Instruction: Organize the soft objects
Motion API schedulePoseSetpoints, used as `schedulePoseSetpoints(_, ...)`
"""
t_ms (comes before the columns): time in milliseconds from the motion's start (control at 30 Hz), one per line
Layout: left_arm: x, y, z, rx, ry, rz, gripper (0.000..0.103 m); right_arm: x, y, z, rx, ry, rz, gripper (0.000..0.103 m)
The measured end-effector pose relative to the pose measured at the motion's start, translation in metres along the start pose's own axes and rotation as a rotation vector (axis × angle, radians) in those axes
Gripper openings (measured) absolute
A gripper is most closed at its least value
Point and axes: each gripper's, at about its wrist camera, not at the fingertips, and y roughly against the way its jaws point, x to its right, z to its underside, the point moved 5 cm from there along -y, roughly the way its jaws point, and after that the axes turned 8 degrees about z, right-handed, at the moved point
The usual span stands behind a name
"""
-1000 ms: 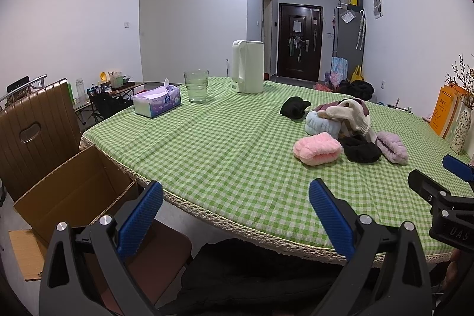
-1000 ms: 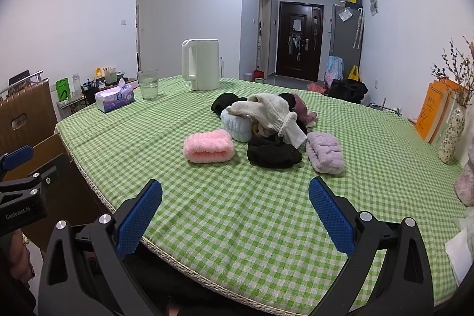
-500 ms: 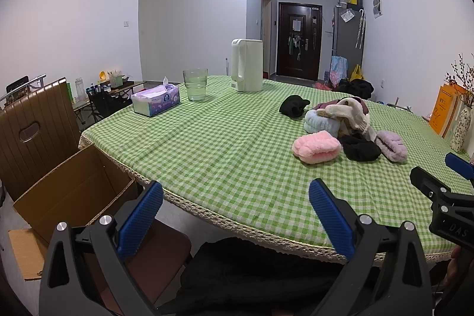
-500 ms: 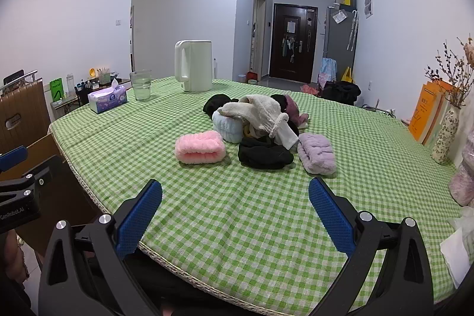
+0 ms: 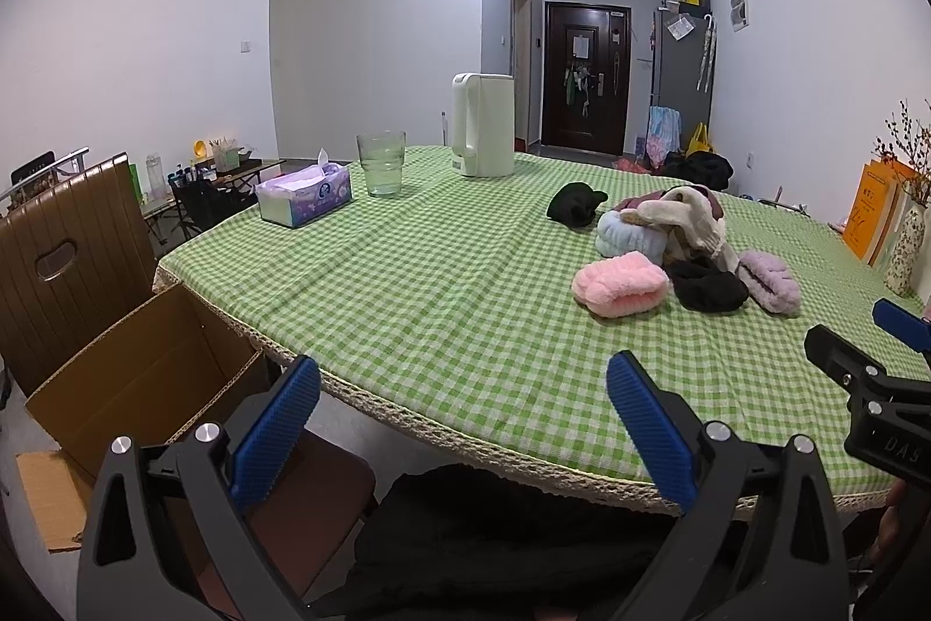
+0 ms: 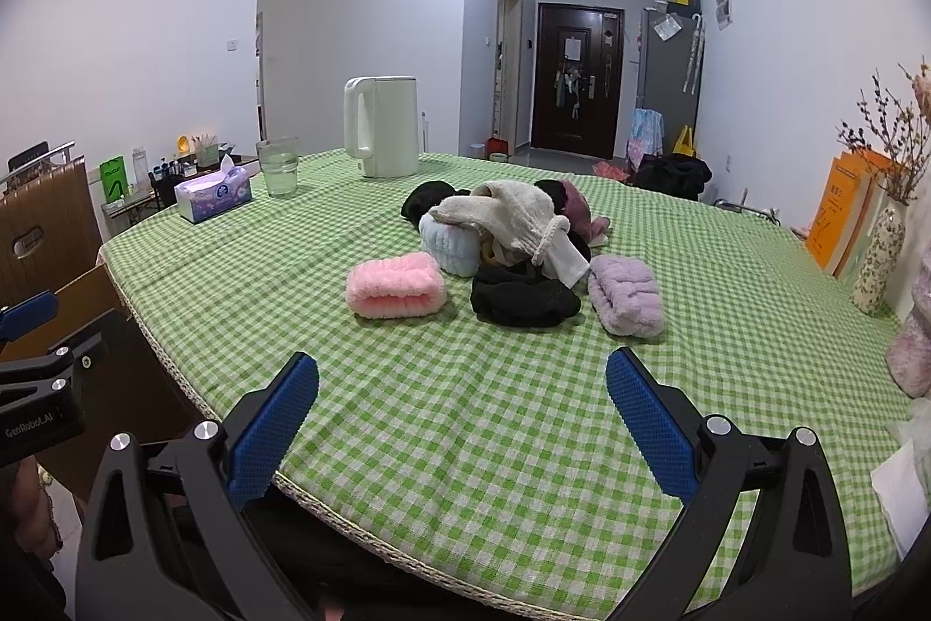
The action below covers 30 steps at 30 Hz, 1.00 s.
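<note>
Left claw (image 5: 462,423) fingers spread wide apart, nothing between them, hovering at the near edge of the tabletop (image 5: 442,295) covered in green checked cloth. Right claw (image 6: 462,420) likewise spread apart and empty, over the near part of the cloth, pointing at the soft pile. Right claw also shows at the right edge of the left view; left claw at the left edge of the right view. Below left of the tabletop an open cardboard box (image 5: 134,382) on the floor beside a brown chair (image 5: 64,266). Mid tabletop, right of centre: pink fluffy roll (image 6: 397,284) nearest, lying alone just left of a black soft item (image 6: 521,298); lilac fluffy roll (image 6: 625,295) just right of the black one. Behind them a light blue roll (image 6: 445,240), touched on top by a cream knit piece (image 6: 512,213) draped over the heap; a dark pink item (image 6: 579,208) and another black item (image 6: 427,202) at the far side of the heap. Farther left: tissue box (image 6: 212,196), glass (image 6: 278,167), white kettle (image 6: 381,126), all well apart from the pile. Right edge: vase with twigs (image 6: 878,260) and orange books (image 6: 841,213). Far back, dark door (image 6: 576,80).
</note>
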Motion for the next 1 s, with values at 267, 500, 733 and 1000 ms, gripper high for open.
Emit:
schedulePoseSetpoints(267, 0.001, -0.011, 0.003, -0.022, -0.04, -0.019, 0.096, 0.006, -0.013, 0.007, -0.017, -0.009, 0.008, 0.095)
schedulePoseSetpoints(500, -0.003, -0.033, 0.0, -0.056, -0.038, -0.015, 0.096, 0.019, -0.036, 0.005, -0.031, -0.05, -0.011, 0.095)
schedulePoseSetpoints(733, -0.001, -0.056, -0.016, -0.005, -0.035, -0.027, 0.096, 0.056, -0.062, -0.017, -0.022, -0.126, -0.039, 0.095)
schedulePoseSetpoints(1000, 0.022, -0.086, -0.047, 0.035, -0.067, 0.03, 0.096, 0.076, -0.09, -0.029, -0.057, -0.115, -0.131, 0.095)
